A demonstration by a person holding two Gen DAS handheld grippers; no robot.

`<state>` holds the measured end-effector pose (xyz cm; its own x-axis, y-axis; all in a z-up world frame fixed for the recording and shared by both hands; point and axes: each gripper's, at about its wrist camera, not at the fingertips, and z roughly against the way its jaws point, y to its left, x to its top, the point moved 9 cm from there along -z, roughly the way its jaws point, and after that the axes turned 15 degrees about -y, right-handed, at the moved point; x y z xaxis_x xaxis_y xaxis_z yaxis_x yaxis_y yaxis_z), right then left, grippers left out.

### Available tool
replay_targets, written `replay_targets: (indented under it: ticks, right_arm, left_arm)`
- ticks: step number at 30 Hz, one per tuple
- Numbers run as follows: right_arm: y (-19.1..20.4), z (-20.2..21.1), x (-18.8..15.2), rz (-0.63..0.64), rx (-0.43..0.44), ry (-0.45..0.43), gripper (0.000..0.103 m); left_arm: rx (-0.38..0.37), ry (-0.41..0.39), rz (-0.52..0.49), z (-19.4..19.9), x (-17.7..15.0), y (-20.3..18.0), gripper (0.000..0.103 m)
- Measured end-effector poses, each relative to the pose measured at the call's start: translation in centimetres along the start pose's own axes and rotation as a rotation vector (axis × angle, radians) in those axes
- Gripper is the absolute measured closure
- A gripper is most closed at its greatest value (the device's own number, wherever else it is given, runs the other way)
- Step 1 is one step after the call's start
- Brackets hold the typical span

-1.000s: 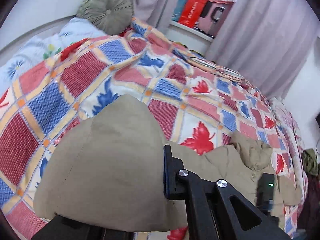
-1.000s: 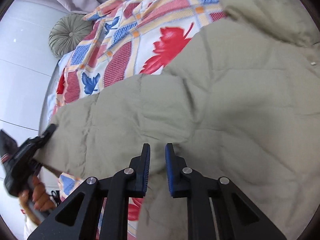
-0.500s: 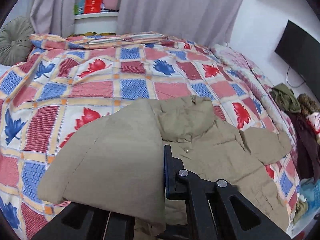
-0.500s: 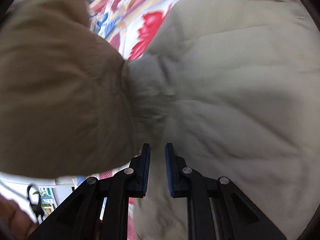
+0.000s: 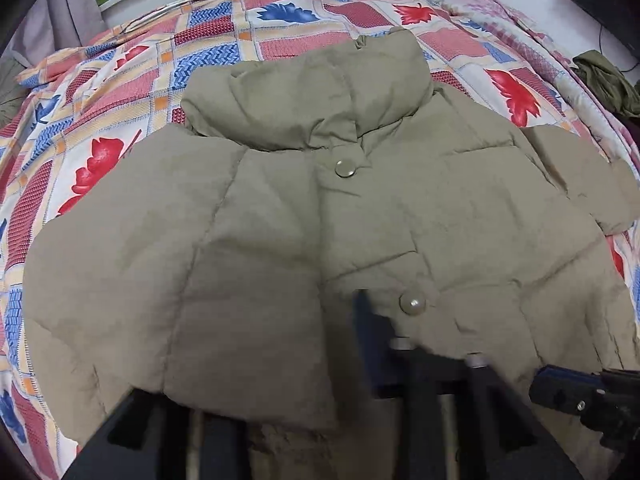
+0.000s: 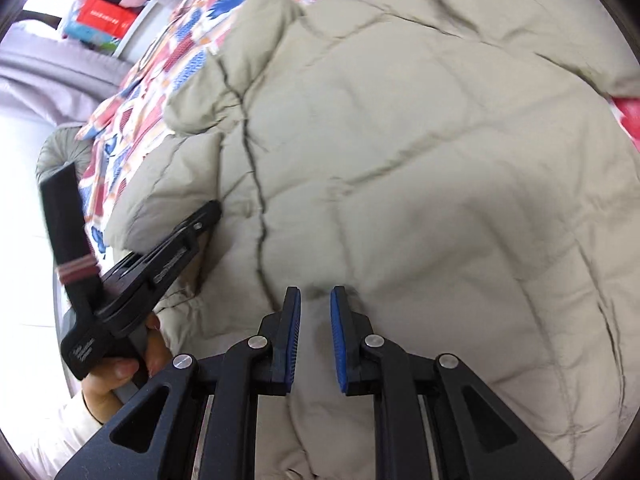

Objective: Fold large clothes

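Lying flat on the quilt is the big puffy coat, collar far from me. One sleeve is folded over its front. My left hand grips its handle low at the side. My left gripper pokes under that sleeve; I cannot tell how its jaws stand. My right gripper points down at the coat, jaws a little apart, holding nothing.

You are looking down at an olive puffer jacket lying on the patchwork quilt, its sleeve folded across at eight o'clock.
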<state>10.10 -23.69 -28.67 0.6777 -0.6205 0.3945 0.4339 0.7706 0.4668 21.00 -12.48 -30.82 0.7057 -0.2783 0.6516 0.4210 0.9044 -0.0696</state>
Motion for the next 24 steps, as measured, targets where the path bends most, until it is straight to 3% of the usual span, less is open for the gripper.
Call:
replay_targets:
  ticks: [1, 3, 6, 9, 10, 11, 13, 18, 22, 24]
  right_arm:
    - [-0.1, 0.0, 0.0, 0.0, 0.001, 0.0, 0.086]
    - [-0.2, -0.2, 0.8, 0.008, -0.001, -0.003, 0.086]
    - [-2.3, 1.7, 0.2, 0.033, -0.002, -0.014, 0.085]
    - [-1.7, 2.7, 0.8, 0.108, -0.029, -0.034, 0.083]
    - [-0.9, 2.9, 1.2, 0.152, -0.042, -0.042, 0.071]
    - [-0.3, 3.3, 1.4, 0.188, -0.047, -0.052, 0.048]
    - [1.9, 3.8, 2.0, 0.281, -0.037, -0.086, 0.029]
    - [10.1, 2.6, 2.3, 0.636, -0.046, -0.149, 0.029]
    - [15.6, 0.3, 0.9, 0.9, -0.072, -0.202, 0.029]
    - [17.5, -1.3, 0.2, 1.003, -0.093, -0.22, 0.029]
  left_arm:
    - [0.014, -0.022, 0.008, 0.8, 0.3, 0.3, 0.003]
    - [0.028, -0.085, 0.006, 2.8, 1.1, 0.8, 0.003]
    - [0.025, -0.1, 0.01, 5.2, 1.3, 2.0, 0.003]
    - [0.045, -0.136, 0.061, 8.0, 1.2, 5.3, 0.003]
    - [0.052, -0.14, 0.086, 8.5, 1.6, 6.9, 0.003]
    - [0.05, -0.14, 0.126, 9.0, 1.5, 8.8, 0.003]
    - [0.048, -0.131, 0.242, 9.3, 1.1, 13.3, 0.003]
    - [0.024, -0.084, 0.591, 6.8, -0.8, 23.6, 0.003]
    - [-0.09, -0.03, 0.766, 2.6, -1.9, 26.2, 0.004]
    - [-0.136, -0.015, 0.812, 1.0, -1.8, 26.1, 0.021]
